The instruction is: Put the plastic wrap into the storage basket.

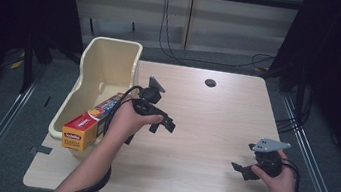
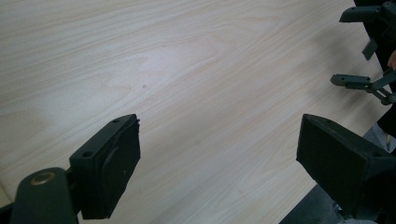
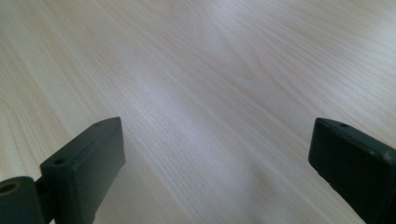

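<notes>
High view: the left hand-held gripper (image 1: 163, 123) hangs over the desk (image 1: 216, 117) just to the right of the cream bin (image 1: 106, 74), jaws spread and holding nothing. The long orange box (image 1: 91, 123) lies in the bin, just behind and to the left of this gripper, its near end jutting over the bin's front edge. Judgement: the placing of the box appears done, and the step in hand is the clearing of the left hand-held gripper from the bin. The left forearm runs up from the bottom edge, wrist bent, jaws pointing right and slightly down. The right hand-held gripper (image 1: 244, 170) sits low over the near right of the desk, well apart from the bin, jaws pointing left.

Left gripper view: both pads (image 2: 114, 168) stand wide apart over bare wood, nothing between them. The right hand-held gripper (image 2: 369, 51) shows far ahead.

Right gripper view: the pads (image 3: 88, 163) stand spread over bare desk, empty.

Next move, as a judgement: either a fresh grasp on the jutting box end to seat it fully, which calls for turning the left jaws back toward the bin, or retreat to rest.
</notes>
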Demonstrator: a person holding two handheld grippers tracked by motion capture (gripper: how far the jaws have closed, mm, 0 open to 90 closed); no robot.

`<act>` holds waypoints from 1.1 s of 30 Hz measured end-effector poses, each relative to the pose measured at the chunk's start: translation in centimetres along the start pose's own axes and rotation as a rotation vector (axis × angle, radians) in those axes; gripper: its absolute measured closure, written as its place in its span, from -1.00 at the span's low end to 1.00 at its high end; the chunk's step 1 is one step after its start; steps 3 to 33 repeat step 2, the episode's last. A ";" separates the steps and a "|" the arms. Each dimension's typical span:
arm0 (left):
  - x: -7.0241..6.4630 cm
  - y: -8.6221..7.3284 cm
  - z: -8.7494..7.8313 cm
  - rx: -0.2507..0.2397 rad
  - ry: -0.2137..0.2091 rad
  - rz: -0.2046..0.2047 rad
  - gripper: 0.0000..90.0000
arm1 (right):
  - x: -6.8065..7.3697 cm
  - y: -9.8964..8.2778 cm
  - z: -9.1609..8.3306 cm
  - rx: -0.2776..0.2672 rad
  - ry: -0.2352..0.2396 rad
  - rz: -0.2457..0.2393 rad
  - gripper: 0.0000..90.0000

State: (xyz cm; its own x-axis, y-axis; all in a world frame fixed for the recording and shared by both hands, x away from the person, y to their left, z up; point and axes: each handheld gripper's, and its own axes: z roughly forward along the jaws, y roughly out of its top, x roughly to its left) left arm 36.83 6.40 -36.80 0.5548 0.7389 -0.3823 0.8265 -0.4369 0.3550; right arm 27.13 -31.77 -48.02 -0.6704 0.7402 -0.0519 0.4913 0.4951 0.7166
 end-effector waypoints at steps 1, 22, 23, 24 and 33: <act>0.0 0.0 0.1 -0.004 -0.004 0.006 -0.70 | 0.0 0.0 0.0 -0.002 0.003 -0.003 -0.92; -0.1 -0.1 0.2 -0.006 -0.002 0.009 -0.70 | 0.0 0.0 0.0 -0.002 0.003 -0.003 -0.92; -0.1 -0.1 0.2 -0.006 -0.002 0.009 -0.70 | 0.0 0.0 0.0 -0.002 0.003 -0.003 -0.92; -0.1 -0.1 0.2 -0.006 -0.002 0.009 -0.70 | 0.0 0.0 0.0 -0.002 0.003 -0.003 -0.92; -0.1 -0.1 0.2 -0.006 -0.002 0.009 -0.70 | 0.0 0.0 0.0 -0.002 0.003 -0.003 -0.92</act>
